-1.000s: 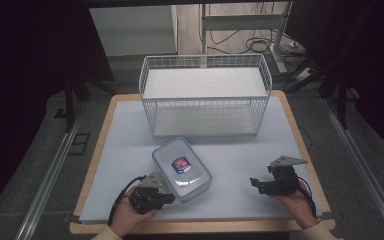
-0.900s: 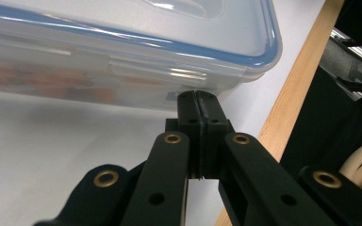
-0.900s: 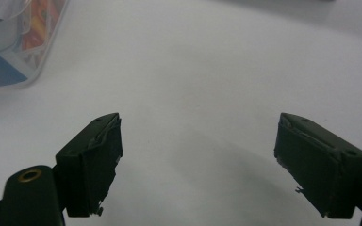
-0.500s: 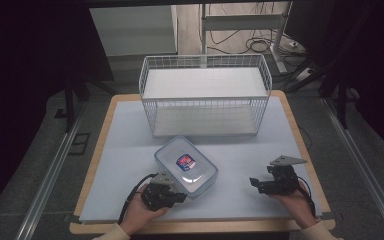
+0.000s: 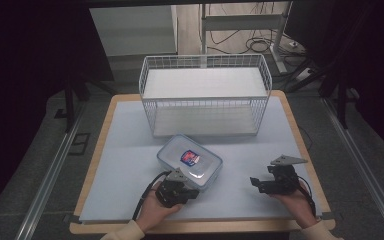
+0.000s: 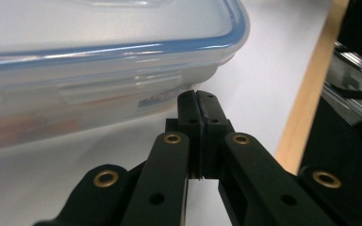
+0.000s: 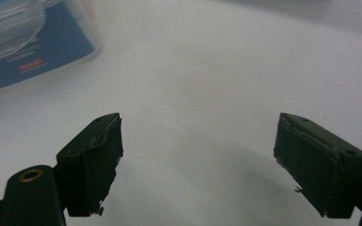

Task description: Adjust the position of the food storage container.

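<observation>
A clear plastic container (image 5: 190, 161) with a blue-rimmed lid and a red and blue label lies on the white mat, just in front of the wire basket (image 5: 205, 100). My left gripper (image 5: 192, 190) is shut with nothing between its jaws, and its tips press against the container's near side wall (image 6: 99, 101). In the left gripper view the two pads (image 6: 198, 109) meet flat, right at the container's lower edge. My right gripper (image 5: 255, 182) rests low on the mat to the right, open and empty (image 7: 198, 160). A corner of the container (image 7: 33, 42) shows at the upper left of the right gripper view.
The white wire basket stands at the back of the mat with its open front facing me. The wooden table edge (image 5: 300, 135) runs along the right side. Cables (image 5: 260, 45) lie on the floor behind the table. Bare mat (image 5: 125, 145) lies left of the container.
The left gripper has moved rightward and slightly forward along the mat, and the container has slid and turned with it toward the basket's front. The right gripper has stayed where it was.
</observation>
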Demonstrator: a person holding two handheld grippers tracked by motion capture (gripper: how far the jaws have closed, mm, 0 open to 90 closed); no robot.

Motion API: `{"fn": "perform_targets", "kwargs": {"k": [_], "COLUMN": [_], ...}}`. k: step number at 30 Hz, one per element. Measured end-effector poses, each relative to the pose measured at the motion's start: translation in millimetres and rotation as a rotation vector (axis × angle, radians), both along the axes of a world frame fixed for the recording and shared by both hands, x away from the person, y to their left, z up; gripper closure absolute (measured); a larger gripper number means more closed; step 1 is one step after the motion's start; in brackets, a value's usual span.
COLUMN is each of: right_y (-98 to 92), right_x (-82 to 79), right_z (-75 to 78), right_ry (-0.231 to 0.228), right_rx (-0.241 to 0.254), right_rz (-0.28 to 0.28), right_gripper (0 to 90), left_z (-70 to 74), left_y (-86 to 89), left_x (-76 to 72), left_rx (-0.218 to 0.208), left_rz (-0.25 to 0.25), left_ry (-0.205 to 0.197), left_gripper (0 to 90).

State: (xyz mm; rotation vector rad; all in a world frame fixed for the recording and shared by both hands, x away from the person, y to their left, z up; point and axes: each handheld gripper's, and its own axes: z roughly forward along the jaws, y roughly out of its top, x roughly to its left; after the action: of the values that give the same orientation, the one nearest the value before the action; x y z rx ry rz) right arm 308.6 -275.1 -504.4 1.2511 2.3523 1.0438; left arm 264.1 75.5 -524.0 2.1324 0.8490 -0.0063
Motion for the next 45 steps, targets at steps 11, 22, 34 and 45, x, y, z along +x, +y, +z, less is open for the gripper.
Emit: {"fn": "perform_targets", "kwargs": {"k": [11, 22, 34, 45], "right_y": [-1.2, -2.2, -2.1, -1.3], "right_x": [0.2, 0.2, 0.3, 0.3], "right_z": [1.2, 0.7, 0.0, -0.4], "right_ry": [-0.005, -0.004, -0.001, 0.0], "right_rx": [-0.003, -0.004, -0.005, -0.008], "right_rz": [-0.008, -0.006, -0.006, -0.005], "right_gripper": [16.1, 16.1, 16.1, 16.1], "left_z": [-1.9, 0.5, 1.8, -1.3], "left_y": [-28.9, -25.9, -12.0, -25.7], "left_x": [10.3, 5.0, 8.4, 19.2], "left_rx": [-0.017, 0.011, -0.001, 0.005], "left_rz": [-0.006, 0.018, 0.076, 0.099], "left_ry": [-0.014, -0.043, -0.049, -0.082], "left_gripper": [89.8, 89.7, 89.8, 89.8]}}
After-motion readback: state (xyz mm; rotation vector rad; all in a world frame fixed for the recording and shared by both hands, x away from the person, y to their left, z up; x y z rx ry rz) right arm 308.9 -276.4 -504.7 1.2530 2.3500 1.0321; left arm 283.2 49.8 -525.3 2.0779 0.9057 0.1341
